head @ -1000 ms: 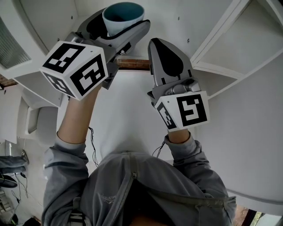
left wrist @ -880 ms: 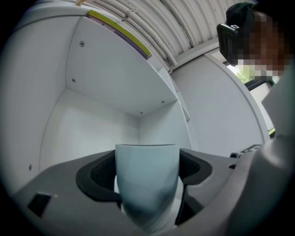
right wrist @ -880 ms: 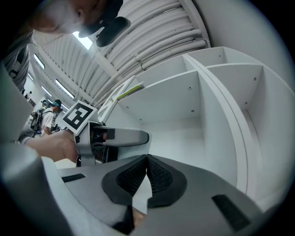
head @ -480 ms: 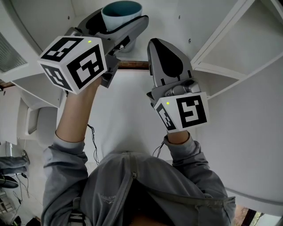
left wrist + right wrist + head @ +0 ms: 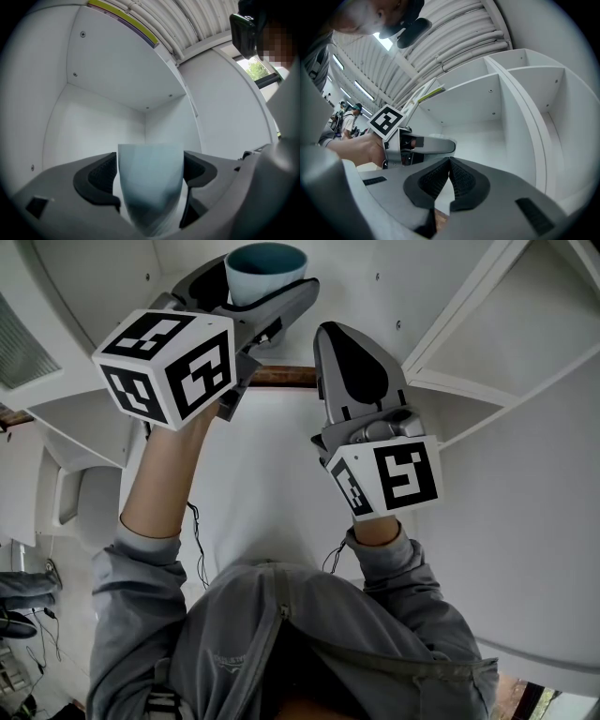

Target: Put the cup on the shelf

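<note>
the left claw (image 5: 149, 180) is clamped on a pale blue cup (image 5: 266, 270), which stands upright between its pads. a white shelf compartment (image 5: 101, 119) lies straight ahead of it. the right claw (image 5: 449, 174), just beside it, has its jaws pressed together on nothing.

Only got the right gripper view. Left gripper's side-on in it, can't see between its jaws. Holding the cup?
Observer: Yes. In the left gripper view the left gripper is clamped on the cup, which is upright.
Operator: Where's it pointed?
Observer: Into a shelf compartment, straight behind the cup. Can't tell if the base touches a board.
Operator: Anything in the cup?
Observer: Head view looks down into it: teal inside, nothing visible in it.
</note>
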Action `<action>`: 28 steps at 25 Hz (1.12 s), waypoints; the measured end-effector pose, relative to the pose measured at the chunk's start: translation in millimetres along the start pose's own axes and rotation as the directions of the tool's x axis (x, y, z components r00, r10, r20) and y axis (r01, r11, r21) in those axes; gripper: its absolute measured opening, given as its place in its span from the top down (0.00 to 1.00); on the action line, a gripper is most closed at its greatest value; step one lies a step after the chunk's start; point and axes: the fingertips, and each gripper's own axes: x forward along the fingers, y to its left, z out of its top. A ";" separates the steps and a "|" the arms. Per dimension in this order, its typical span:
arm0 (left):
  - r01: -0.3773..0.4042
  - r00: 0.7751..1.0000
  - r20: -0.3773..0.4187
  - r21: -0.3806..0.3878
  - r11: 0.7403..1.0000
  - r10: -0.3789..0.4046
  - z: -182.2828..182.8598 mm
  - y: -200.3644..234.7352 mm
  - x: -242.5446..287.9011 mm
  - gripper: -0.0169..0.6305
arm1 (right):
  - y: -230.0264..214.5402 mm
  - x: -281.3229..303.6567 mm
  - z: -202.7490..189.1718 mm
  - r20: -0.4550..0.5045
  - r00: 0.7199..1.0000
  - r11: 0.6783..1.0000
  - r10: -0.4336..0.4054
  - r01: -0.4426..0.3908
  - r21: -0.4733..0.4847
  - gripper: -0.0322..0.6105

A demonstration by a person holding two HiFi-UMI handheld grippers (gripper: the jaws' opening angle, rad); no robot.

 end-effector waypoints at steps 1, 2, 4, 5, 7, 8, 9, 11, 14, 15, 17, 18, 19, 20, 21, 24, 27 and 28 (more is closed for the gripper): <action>-0.003 1.000 -0.002 0.002 1.000 0.004 -0.2 1.0 -0.1 0.34 | 0.6 0.0 0.5 0.001 1.000 1.000 0.000 0.000 0.000 0.91; -0.006 1.000 -0.005 0.005 1.000 0.006 -0.5 1.8 -0.3 0.33 | 1.2 0.0 0.8 0.002 1.000 1.000 0.001 -0.001 0.000 0.91; -0.005 1.000 -0.010 0.011 1.000 0.005 -1.2 2.0 -0.7 0.32 | 1.7 -0.6 1.0 0.002 1.000 1.000 0.001 -0.001 0.000 0.91; -0.004 1.000 -0.011 0.013 1.000 0.004 -1.5 1.6 -1.1 0.32 | 1.4 -1.3 1.1 0.003 1.000 1.000 0.000 0.000 0.002 0.91; -0.004 1.000 -0.011 0.018 1.000 0.005 -1.4 0.6 -2.6 0.30 | 0.8 -3.0 2.1 0.004 1.000 1.000 -0.003 0.003 0.004 0.91; -0.007 1.000 -0.011 0.021 1.000 0.007 -1.1 0.2 -4.0 0.30 | 0.7 -4.0 3.1 0.005 1.000 1.000 -0.004 0.004 0.003 0.91; -0.012 1.000 -0.011 0.025 1.000 0.012 -0.8 -0.1 -6.2 0.29 | 0.9 -5.1 4.2 0.006 1.000 1.000 -0.004 0.004 0.003 0.91; -0.021 1.000 -0.011 0.034 0.999 0.021 -0.7 -1.9 -13.4 0.29 | 2.5 -8.5 6.8 0.007 1.000 1.000 -0.006 0.006 0.001 0.91; -0.017 1.000 -0.019 0.040 0.999 0.018 -2.4 -10.3 -29.3 0.29 | 6.9 -15.9 11.3 0.008 1.000 1.000 -0.009 0.009 0.002 0.91; -0.016 1.000 -0.023 0.041 0.999 0.017 -2.9 -13.5 -35.8 0.29 | 8.6 -18.5 13.3 0.009 1.000 1.000 -0.010 0.010 0.004 0.91; -0.027 0.999 -0.023 0.046 0.999 0.028 -2.9 -18.3 -50.3 0.29 | 12.5 -23.7 17.6 0.013 1.000 1.000 -0.011 0.011 0.007 0.91; -0.036 0.999 -0.020 0.050 0.998 0.037 -3.0 -20.6 -57.9 0.29 | 14.9 -26.5 19.5 0.015 1.000 1.000 -0.011 0.011 0.008 0.91; -0.049 0.999 -0.015 0.053 0.997 0.050 -3.2 -23.0 -65.6 0.29 | 17.6 -29.4 20.9 0.016 1.000 1.000 -0.010 0.010 0.009 0.91; -0.066 0.998 -0.008 0.055 0.996 0.067 -3.5 -25.1 -73.3 0.29 | 20.5 -32.2 22.2 0.016 1.000 1.000 -0.009 0.008 0.010 0.91; -0.086 0.996 0.001 0.056 0.995 0.086 -3.9 -26.9 -80.7 0.29 | 23.3 -34.8 23.4 0.017 1.000 1.000 -0.007 0.007 0.011 0.91; -0.128 0.991 0.033 0.052 0.990 0.127 -5.1 -35.3 -100.1 0.45 | 30.7 -42.6 27.4 0.018 1.000 1.000 -0.005 0.005 0.013 0.91; -0.127 0.990 0.062 0.046 0.991 0.124 -6.7 -50.1 -114.3 0.78 | 36.4 -51.1 31.3 0.017 1.000 1.000 -0.008 0.008 0.016 0.91; -0.119 0.992 0.056 0.055 0.991 0.116 -9.4 -56.3 -117.2 0.82 | 38.2 -54.3 32.2 0.016 1.000 1.000 -0.010 0.010 0.017 0.91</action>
